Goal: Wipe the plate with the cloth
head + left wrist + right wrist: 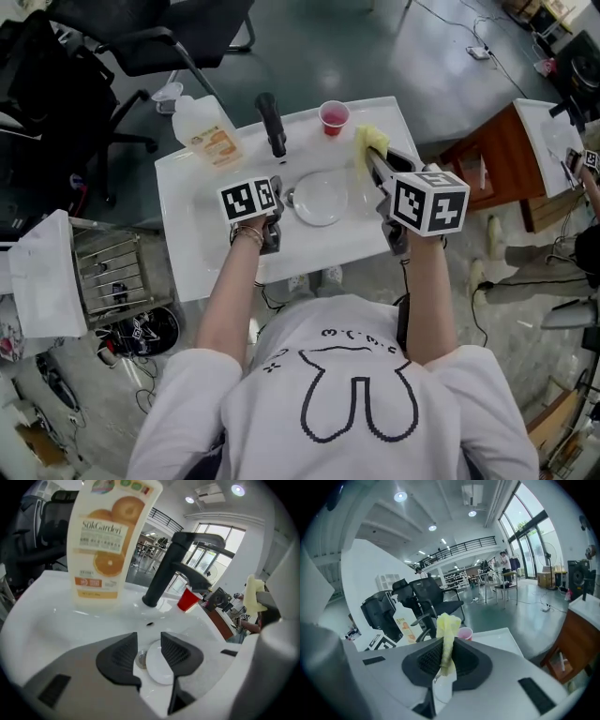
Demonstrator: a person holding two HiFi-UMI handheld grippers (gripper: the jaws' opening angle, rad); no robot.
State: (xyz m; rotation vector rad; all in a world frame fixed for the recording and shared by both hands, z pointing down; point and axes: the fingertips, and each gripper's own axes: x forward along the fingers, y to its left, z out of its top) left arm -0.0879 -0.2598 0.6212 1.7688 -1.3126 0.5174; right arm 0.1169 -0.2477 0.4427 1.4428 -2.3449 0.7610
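A clear round plate (321,199) lies in the basin of the white sink (187,187). My left gripper (279,199) hovers at the plate's left rim. In the left gripper view, its jaws (149,641) stand open with nothing between them. The plate (159,667) and the drain (140,659) show below the gap. My right gripper (375,161) is over the sink's right side, beside the plate, shut on a yellow cloth (370,141). In the right gripper view the cloth (449,625) sticks up from between the pressed pads of that gripper (446,656).
A black faucet (272,124) stands behind the basin, with an orange-labelled soap bottle (208,131) to its left and a red cup (334,116) to its right. An office chair (141,37) is beyond the sink, a wire rack (108,272) at left, a wooden desk (497,159) at right.
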